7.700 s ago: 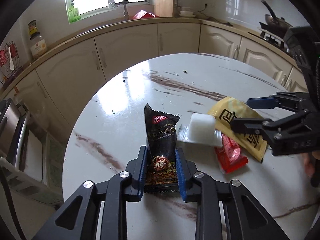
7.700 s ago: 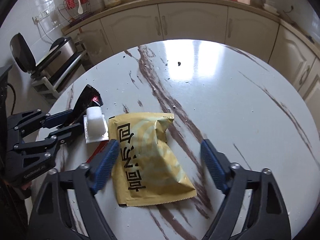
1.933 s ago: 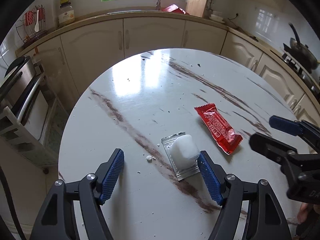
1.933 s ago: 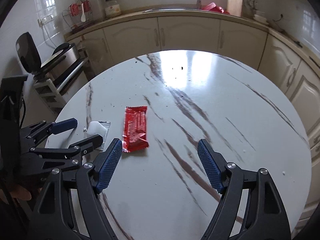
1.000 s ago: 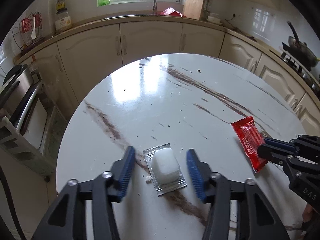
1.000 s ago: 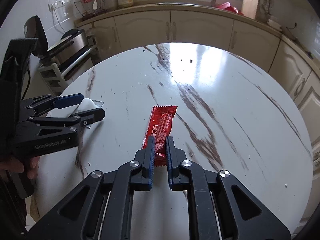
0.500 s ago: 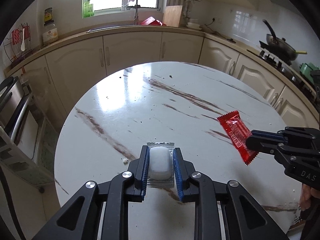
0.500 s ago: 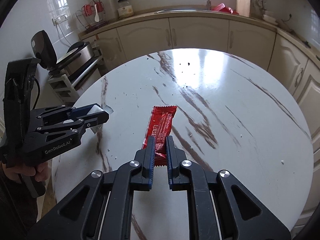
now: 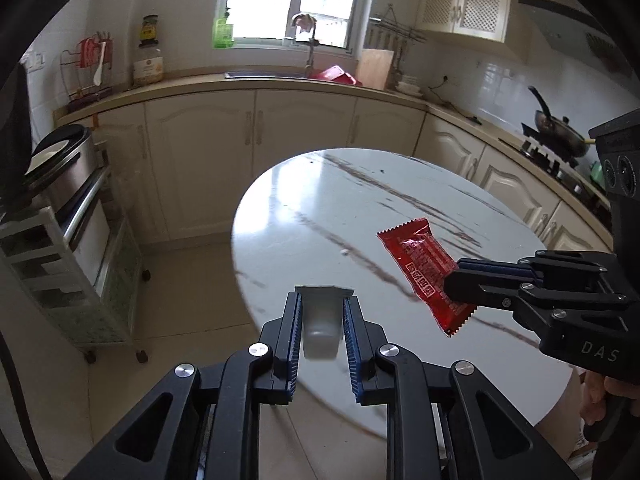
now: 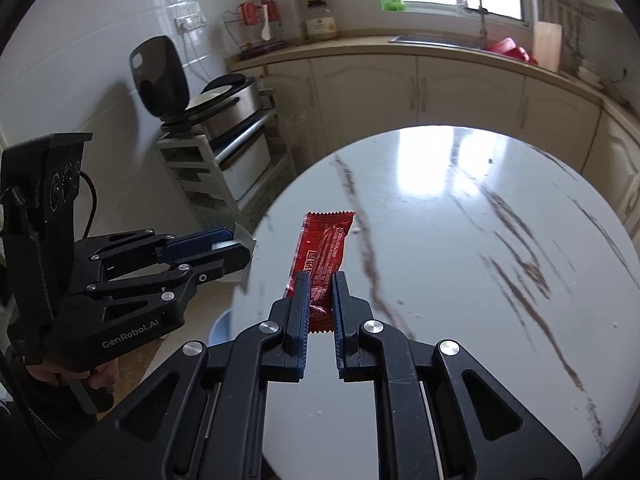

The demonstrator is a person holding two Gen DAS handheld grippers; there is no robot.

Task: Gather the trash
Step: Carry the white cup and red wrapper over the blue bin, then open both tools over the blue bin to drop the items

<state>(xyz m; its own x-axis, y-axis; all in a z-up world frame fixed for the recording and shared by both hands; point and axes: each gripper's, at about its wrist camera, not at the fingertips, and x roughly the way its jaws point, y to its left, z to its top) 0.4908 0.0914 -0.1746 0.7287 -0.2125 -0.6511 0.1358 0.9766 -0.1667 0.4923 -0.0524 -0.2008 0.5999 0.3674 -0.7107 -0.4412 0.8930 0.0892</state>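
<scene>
Left gripper: jaws have just been closing and now pinch a small white plastic blister pack with a clear foil-edged backing, held clear of the round white marble-pattern table and hanging over its near edge. The grip sits on the pack's rounded body; the flat backing sticks out past the tips unsupported. Risk: the smooth bulge may squirt forward from between the pads if the hand swings sharply.

Right gripper: closed on the lower end of a red crinkled foil snack wrapper, lifted off the table. Only the bottom end is clamped (most of the wrapper stands free above the tips), so it may flap, fold or slide out in transit.

The two grippers ride near each other, the left one just beside the wrapper in the right wrist view; a collision could knock either piece loose. No bin is clearly identifiable, so the drop-off point is unconfirmed. A few crumbs lie on the tabletop, too small for these jaws.
</scene>
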